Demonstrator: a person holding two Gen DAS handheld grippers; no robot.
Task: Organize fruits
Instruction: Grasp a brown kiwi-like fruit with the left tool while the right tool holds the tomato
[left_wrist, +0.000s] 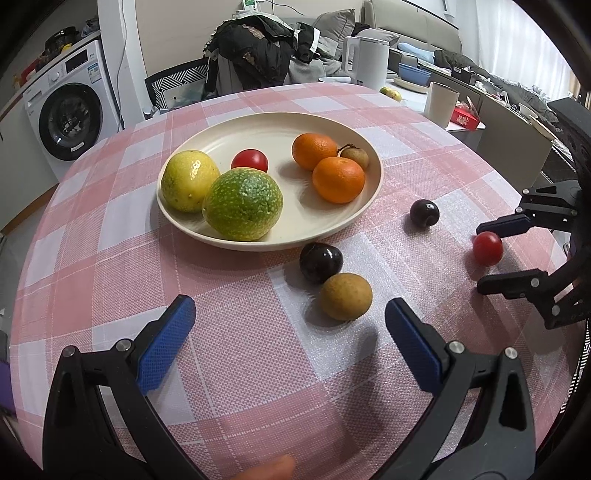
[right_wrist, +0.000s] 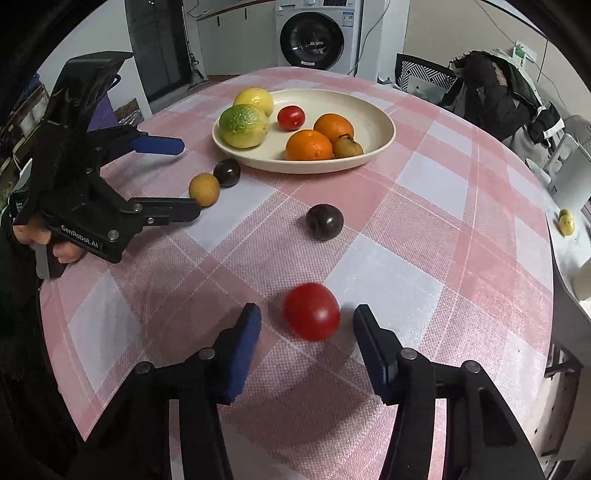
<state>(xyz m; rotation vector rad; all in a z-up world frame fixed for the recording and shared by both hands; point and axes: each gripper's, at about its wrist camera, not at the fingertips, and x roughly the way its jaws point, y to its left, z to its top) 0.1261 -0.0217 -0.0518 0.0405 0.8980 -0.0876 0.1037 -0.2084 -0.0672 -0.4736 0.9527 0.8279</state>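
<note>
A cream plate (left_wrist: 371, 192) (right_wrist: 384, 125) holds a yellow fruit (left_wrist: 188, 181), a green fruit (left_wrist: 242, 203), a cherry tomato (left_wrist: 249, 160), two oranges (left_wrist: 338, 179) and a longan (left_wrist: 356, 155). On the cloth lie a dark plum (left_wrist: 319, 262), a brown longan (left_wrist: 345, 301), a second plum (left_wrist: 424, 212) (right_wrist: 324, 221) and a red tomato (left_wrist: 487, 248) (right_wrist: 311, 311). My left gripper (left_wrist: 290, 314) (right_wrist: 184, 177) is open, just short of the brown longan. My right gripper (right_wrist: 306, 317) (left_wrist: 480, 258) is open with the red tomato between its fingers, untouched.
The table has a pink and white checked cloth (left_wrist: 229, 332). A white kettle (left_wrist: 367, 61), a cup (left_wrist: 441, 105) and dishes stand on a counter behind. A chair with clothes (left_wrist: 255, 48) and a washing machine (left_wrist: 68, 110) stand beyond the table.
</note>
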